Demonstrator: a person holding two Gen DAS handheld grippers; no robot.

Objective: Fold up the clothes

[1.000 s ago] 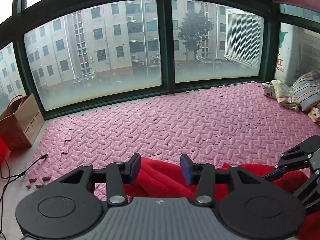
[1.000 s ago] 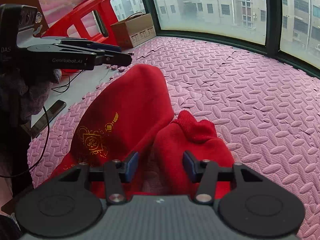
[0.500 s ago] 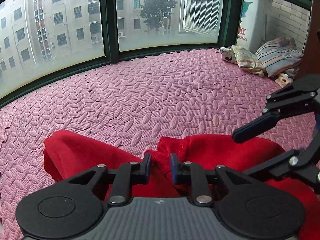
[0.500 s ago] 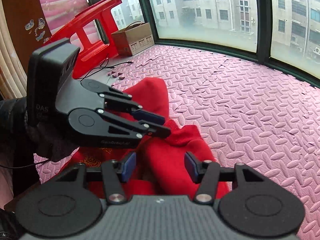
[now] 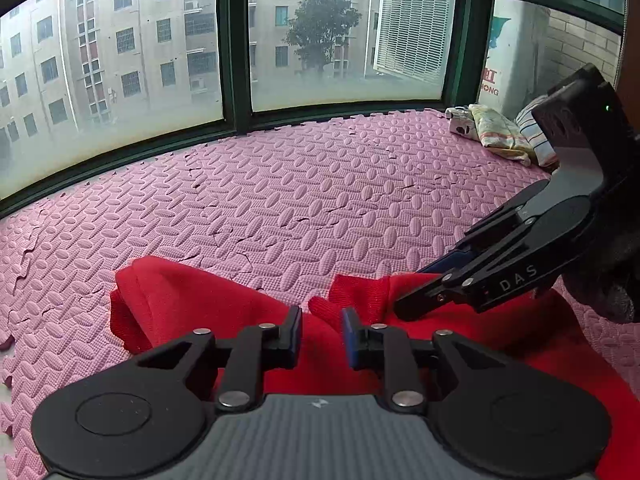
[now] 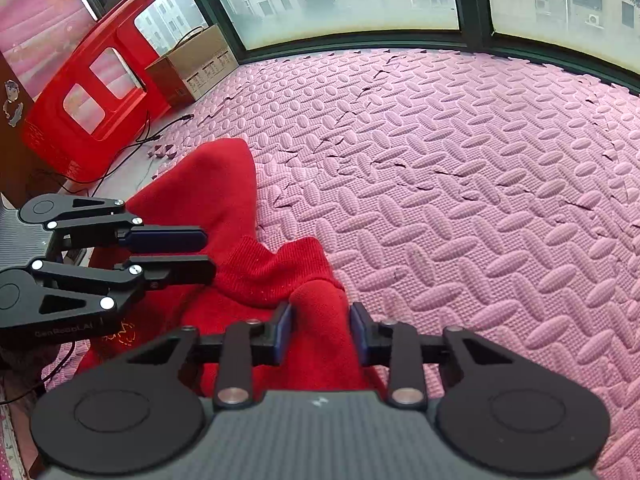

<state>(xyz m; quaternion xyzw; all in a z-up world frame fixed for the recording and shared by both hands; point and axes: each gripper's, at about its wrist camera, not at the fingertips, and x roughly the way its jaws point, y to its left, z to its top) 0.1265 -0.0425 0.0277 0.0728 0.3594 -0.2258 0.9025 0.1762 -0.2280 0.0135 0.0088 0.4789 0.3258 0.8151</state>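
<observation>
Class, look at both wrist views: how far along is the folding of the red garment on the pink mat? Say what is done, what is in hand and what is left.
Done: little; the red garment lies bunched on the pink mat, with no neat fold visible. In hand: the right gripper, its jaws just closed in, pinches a ridge of the cloth; the left gripper sits narrowed over the fabric, its grip unclear. Left: probably the folding itself.

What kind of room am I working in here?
Probably a bay-window nook in an upper-floor flat: pink foam mats over the floor, windows facing apartment blocks, pillows in the corner.
</observation>
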